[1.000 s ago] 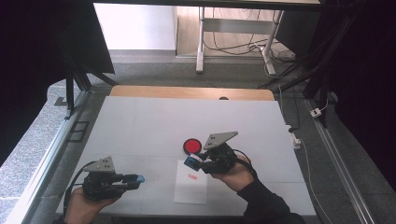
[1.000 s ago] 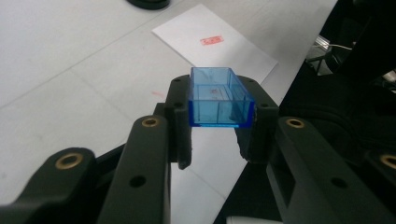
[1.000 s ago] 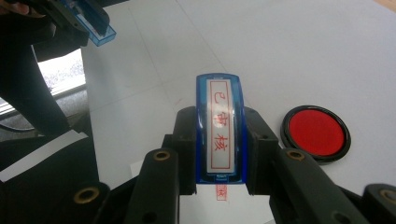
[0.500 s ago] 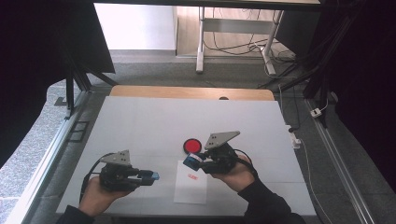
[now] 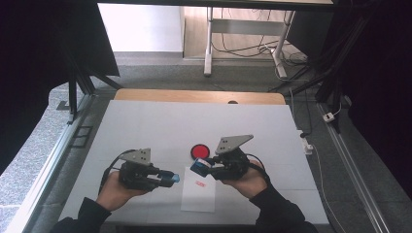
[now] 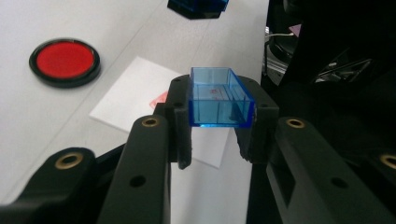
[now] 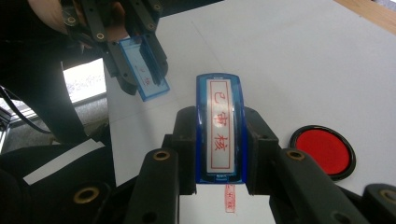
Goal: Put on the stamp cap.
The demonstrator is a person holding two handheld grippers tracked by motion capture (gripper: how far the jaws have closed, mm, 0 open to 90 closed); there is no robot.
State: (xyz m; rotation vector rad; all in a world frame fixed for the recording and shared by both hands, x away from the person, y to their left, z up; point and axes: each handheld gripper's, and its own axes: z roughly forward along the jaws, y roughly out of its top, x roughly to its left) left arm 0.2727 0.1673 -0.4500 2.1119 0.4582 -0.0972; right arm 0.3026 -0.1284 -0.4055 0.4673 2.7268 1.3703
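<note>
So there's a white table [image 5: 145, 126] with a person's hands coming in from the bottom of the high view, one gripper each. The left gripper [image 5: 171, 178] sits in the lower left-middle of the high view, and its fingers are clamped on a little clear blue cap [image 6: 219, 98], an open box-shaped thing. In the left gripper view it sits dead centre, squeezed between the two black fingers [image 6: 180, 116].

The right gripper [image 5: 198, 166] is just right of centre in the high view, fingers closed around a blue stamp [image 7: 220, 133]. In the right gripper view the stamp is in the middle of the frame, face towards the camera, a white plate with red characters inside a red border.

Under both of them lies a white sheet of paper [image 5: 199, 196], lower centre of the high view, with a small red stamped mark [image 5: 199, 183] on it. The two grippers point toward each other over the paper, close but not touching.

A round red ink pad [image 5: 198, 151] in a black rim sits on the table just above the paper, right next to the right gripper; it's at the upper left of the left gripper view.
</note>
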